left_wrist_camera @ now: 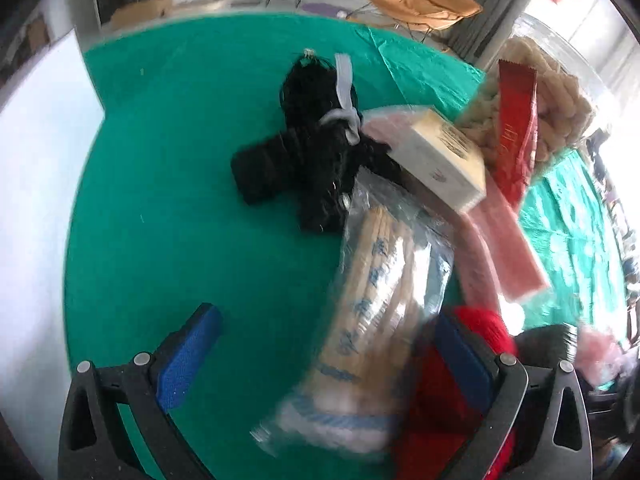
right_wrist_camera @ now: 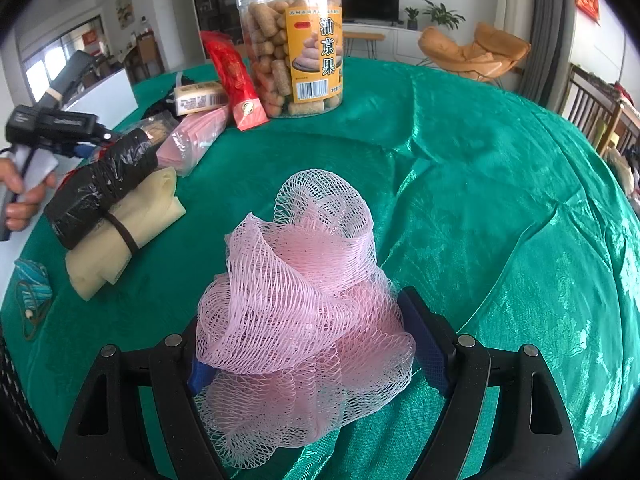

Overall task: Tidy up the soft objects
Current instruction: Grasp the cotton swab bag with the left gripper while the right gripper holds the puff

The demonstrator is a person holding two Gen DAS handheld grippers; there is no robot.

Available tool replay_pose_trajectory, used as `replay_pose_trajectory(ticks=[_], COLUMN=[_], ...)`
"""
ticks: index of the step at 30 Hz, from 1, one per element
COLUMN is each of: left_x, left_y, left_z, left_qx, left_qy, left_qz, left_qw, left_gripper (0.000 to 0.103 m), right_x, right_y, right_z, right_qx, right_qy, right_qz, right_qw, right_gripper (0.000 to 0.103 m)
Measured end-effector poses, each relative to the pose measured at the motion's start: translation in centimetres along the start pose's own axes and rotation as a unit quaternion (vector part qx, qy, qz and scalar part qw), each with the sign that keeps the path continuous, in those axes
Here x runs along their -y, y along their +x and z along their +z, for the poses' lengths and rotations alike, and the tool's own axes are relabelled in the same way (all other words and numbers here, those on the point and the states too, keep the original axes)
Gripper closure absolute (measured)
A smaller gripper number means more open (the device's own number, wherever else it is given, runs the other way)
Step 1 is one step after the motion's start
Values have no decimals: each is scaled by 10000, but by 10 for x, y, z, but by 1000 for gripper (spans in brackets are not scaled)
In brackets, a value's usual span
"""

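In the right wrist view a pink mesh bath pouf (right_wrist_camera: 296, 308) lies on the green tablecloth (right_wrist_camera: 500, 208) between the fingers of my right gripper (right_wrist_camera: 316, 344), which sit wide around it and do not visibly squeeze it. In the left wrist view my left gripper (left_wrist_camera: 324, 344) is open over the cloth; a clear bag of chopsticks (left_wrist_camera: 376, 288) lies between its blue pads (left_wrist_camera: 188, 356) and a red knitted thing (left_wrist_camera: 472, 372) sits by the right pad. A black woolly item with a white ribbon (left_wrist_camera: 320, 136) lies further ahead.
A cream box (left_wrist_camera: 444, 156), pink packet (left_wrist_camera: 504, 236), red packet (left_wrist_camera: 516, 128) and snack jar (right_wrist_camera: 296, 44) stand beyond. A black roll tied to a cream cloth (right_wrist_camera: 112, 212) and a teal yarn piece (right_wrist_camera: 34, 284) lie left. White table edge (left_wrist_camera: 36, 200) borders the cloth.
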State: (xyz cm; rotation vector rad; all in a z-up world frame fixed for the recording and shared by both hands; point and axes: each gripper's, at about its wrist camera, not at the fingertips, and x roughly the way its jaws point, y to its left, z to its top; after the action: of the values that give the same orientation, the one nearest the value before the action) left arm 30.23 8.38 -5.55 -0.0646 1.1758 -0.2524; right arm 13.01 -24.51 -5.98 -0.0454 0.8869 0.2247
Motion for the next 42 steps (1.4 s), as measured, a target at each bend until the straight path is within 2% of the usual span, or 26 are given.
replay_pose_trajectory(ticks=[3, 6, 12, 21, 42], left_x=[7, 8, 1, 0, 2], left_y=[8, 9, 1, 3, -3], left_z=[-2, -5, -31, -34, -40], left_qx=[132, 318, 1243, 1210, 1224], left_qy=[344, 320, 283, 472, 473], left_qz=[224, 269, 161, 133, 128], left_qw=[9991, 9986, 9917, 9914, 9913], left_gripper=[0, 0, 0, 0, 0], right_x=[0, 0, 0, -1, -2], right_y=[0, 0, 0, 1, 1], right_z=[0, 0, 0, 0, 0], right_qx=[1, -1, -2, -8, -19], right_qy=[-4, -3, -3, -18, -38], right_qz=[-5, -5, -6, -33, -63], right_qw=[10000, 10000, 10000, 10000, 10000], right_gripper=[21, 20, 20, 20, 20])
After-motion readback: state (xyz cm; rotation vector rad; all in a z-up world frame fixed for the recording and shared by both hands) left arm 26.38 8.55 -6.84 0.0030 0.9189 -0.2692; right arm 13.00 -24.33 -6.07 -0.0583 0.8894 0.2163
